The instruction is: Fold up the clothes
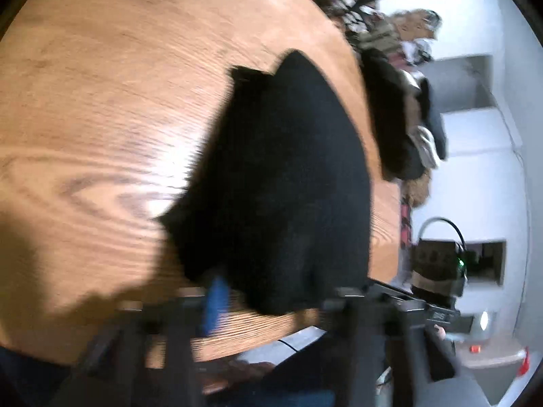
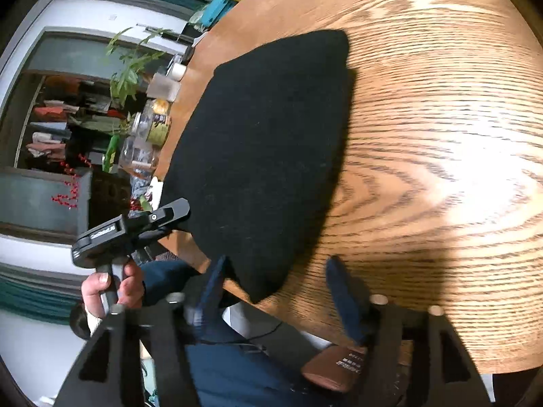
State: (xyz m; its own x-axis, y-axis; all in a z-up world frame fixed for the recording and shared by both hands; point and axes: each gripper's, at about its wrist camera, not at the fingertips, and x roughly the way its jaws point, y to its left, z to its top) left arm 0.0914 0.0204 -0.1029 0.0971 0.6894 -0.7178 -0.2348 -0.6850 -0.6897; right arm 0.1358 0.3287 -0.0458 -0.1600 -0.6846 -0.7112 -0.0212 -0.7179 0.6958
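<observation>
We see the black garment point(image 2: 268, 156) lying folded and flat on the wooden bench point(image 2: 441, 135), close to its near edge. Our right gripper point(image 2: 278, 288) hovers just over that edge, its blue fingers point(image 2: 342, 291) spread apart, gripping nothing. Our left gripper point(image 2: 135, 227) sits off the bench beside the cloth, held in a hand point(image 2: 112, 288); from its own blurred view we cannot tell whether its fingers point(image 1: 215, 300) are apart or together.

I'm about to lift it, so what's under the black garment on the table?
The black garment lies flat on the wooden table, with bare wood around it. No lump shows beneath, but the cloth is opaque, so anything thin under it would be hidden.
</observation>
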